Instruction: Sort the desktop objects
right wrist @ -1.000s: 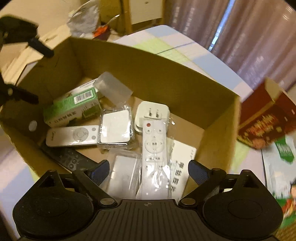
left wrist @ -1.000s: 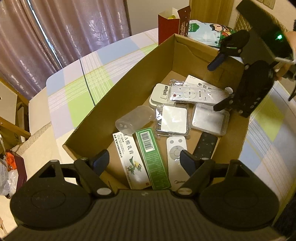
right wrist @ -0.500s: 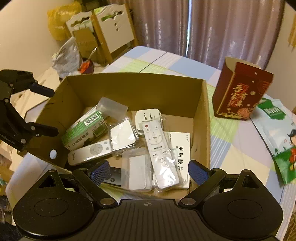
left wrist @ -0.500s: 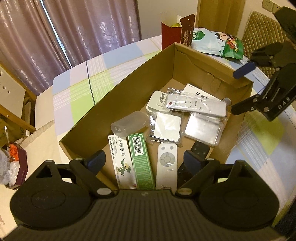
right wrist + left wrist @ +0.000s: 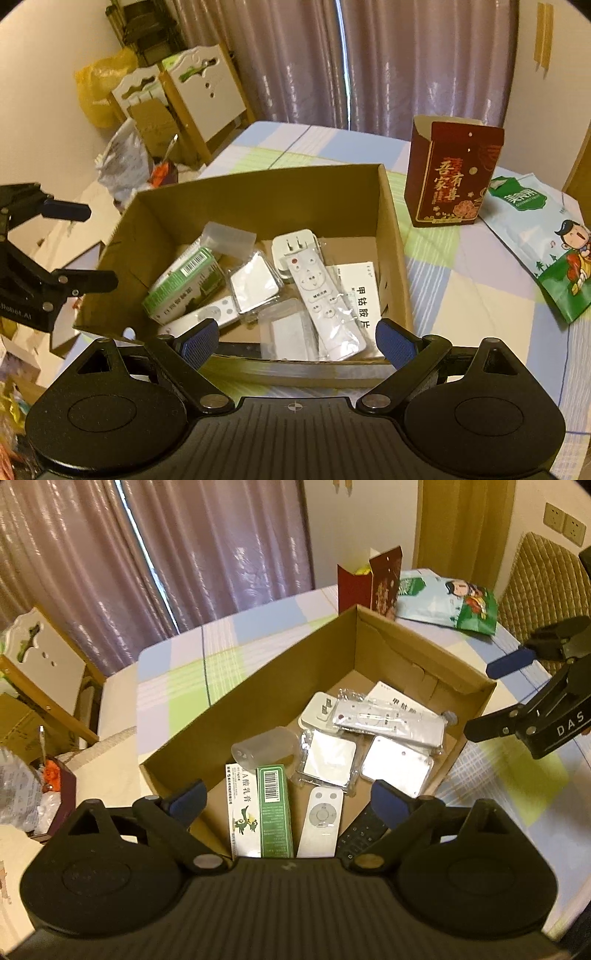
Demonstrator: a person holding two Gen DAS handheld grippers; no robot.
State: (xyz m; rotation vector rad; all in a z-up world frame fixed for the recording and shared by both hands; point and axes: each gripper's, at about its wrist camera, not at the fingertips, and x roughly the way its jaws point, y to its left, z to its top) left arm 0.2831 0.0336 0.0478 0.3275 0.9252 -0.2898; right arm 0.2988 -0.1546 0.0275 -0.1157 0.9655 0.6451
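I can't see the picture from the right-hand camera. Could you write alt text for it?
An open cardboard box on a checked tablecloth holds two white remotes, a green carton, a white plug and small bagged items. The open right gripper hovers at its near edge, holding nothing. A red gift box stands beyond, beside a snack bag.

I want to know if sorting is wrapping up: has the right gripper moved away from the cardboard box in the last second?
Yes. The right gripper has pulled back and up: it was low over the cardboard box; now the whole box, the red carton and the table show.

Black remote (image 5: 364, 832) half hidden behind left tongs (image 5: 288, 799); leaflet (image 5: 360, 291) partly covered.
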